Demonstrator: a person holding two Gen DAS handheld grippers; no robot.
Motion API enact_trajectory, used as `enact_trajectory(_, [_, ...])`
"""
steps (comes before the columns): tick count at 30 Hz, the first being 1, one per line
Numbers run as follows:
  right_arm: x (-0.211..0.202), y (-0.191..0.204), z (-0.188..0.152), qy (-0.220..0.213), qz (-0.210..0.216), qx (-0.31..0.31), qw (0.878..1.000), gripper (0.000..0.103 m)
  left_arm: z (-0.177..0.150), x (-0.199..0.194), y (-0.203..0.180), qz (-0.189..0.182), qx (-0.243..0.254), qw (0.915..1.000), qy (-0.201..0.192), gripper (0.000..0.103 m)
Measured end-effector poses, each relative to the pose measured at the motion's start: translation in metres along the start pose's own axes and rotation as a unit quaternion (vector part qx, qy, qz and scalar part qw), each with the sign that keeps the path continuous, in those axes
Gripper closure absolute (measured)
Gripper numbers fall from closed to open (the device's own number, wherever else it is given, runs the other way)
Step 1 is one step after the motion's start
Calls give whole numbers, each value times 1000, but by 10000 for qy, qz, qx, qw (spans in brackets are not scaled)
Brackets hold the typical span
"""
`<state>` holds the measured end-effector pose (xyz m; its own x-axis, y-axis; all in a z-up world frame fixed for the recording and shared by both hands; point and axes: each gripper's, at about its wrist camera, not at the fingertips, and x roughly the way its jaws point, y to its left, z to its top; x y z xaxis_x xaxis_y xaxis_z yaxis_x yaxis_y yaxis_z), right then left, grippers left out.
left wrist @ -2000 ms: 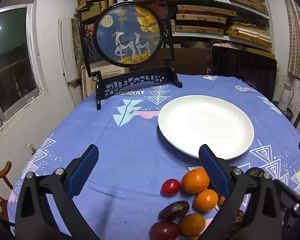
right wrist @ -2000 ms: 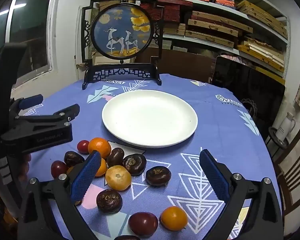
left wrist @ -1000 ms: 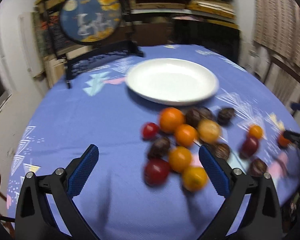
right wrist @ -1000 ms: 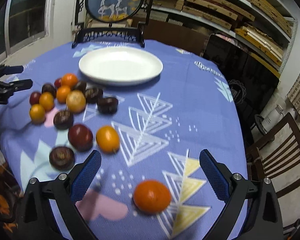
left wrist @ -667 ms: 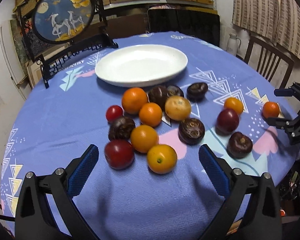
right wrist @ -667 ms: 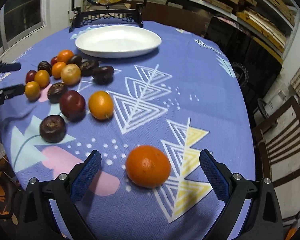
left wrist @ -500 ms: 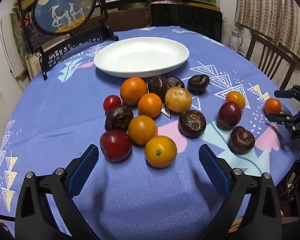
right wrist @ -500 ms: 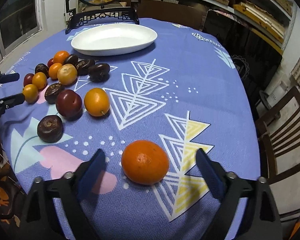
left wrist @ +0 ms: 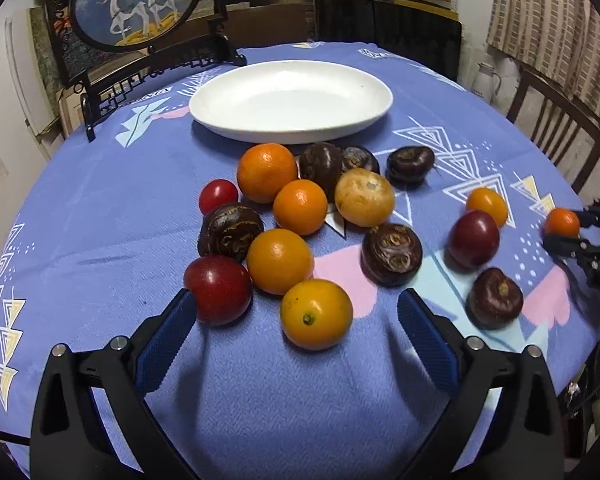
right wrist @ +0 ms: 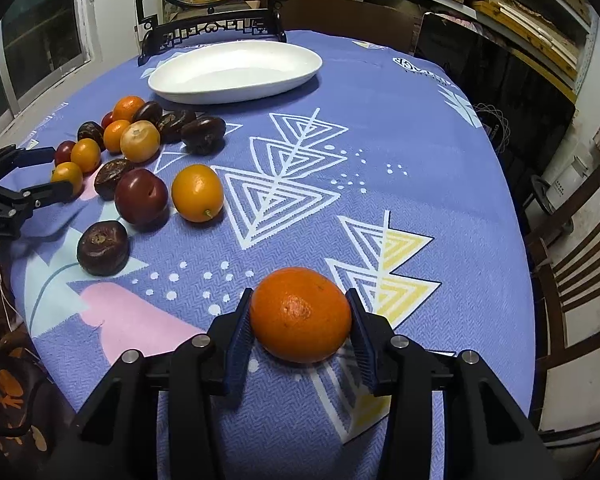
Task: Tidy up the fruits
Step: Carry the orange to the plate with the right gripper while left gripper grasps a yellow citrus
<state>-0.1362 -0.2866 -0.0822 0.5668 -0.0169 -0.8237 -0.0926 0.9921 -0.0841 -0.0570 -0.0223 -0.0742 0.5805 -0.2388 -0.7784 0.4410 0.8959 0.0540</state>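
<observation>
Near surface edge, your right tool [right wrist: 300,316] pinches lone orange [right wrist: 300,314], pads touching both sides. Squeeze gently, lift straight, carry to empty white plate [right wrist: 300,72]. Left tool [left wrist: 292,328] gapes wide, empty, near fruit cluster [left wrist: 300,208].

Round table [left wrist: 100,216], blue cloth: white plate [left wrist: 291,100], scattered fruits [left wrist: 300,207], deer screen [left wrist: 136,4].

Low, seemingly close wrist views, shared plate [left wrist: 290,100]
</observation>
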Motion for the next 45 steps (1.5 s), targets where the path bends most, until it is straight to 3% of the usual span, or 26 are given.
enact_trajectory(6, [0,1,1,27,27,-6,10000,58,3,-5,4,131,-99,9998,-87,28])
enact_trajectory(9, [1,2,1,20,14,-20,10000,58,4,-9,7,145,-168,9996,-159,54])
enact_trajectory(10, [1,2,2,20,19,-14,10000,58,5,-11,9,-21,-215,9997,-150,73])
enact_trajectory(11, [1,3,2,20,15,-14,10000,58,6,-11,11,-241,-275,9993,-93,79])
enact_trajectory(13, [1,2,2,34,11,-21,10000,58,8,-10,11,-247,-304,9992,-34,78])
enact_trajectory(16, [1,4,3,41,19,-25,10000,57,7,-4,10,-413,-363,9983,217,58])
enact_trajectory(20, [1,4,3,38,28,-23,10000,57,-1,-2,1,-12,-86,9999,92,38])
enact_trajectory(24, [1,5,3,28,31,-17,10000,57,-3,6,-2,14,-11,9997,226,39])
enact_trajectory(25, [1,5,3,26,35,-30,10000,57,-3,9,-1,-2,-14,9996,267,44])
enact_trajectory(26, [1,5,2,14,41,-30,10000,57,-3,12,-1,-13,-33,9995,325,57])
enact_trajectory(28, [1,3,2,-13,68,4,10000,58,-2,16,1,-104,-146,9990,398,67])
enact_trajectory(32, [0,2,3,-83,67,-10,9999,58,-1,14,1,98,-101,9995,281,68])
enact_trajectory(39, [-2,4,13,-159,137,-83,9997,58,5,-1,2,136,-8,9999,81,68])
enact_trajectory(45, [-10,12,45,-384,227,-250,9987,58,28,-11,8,258,136,9995,-157,68])
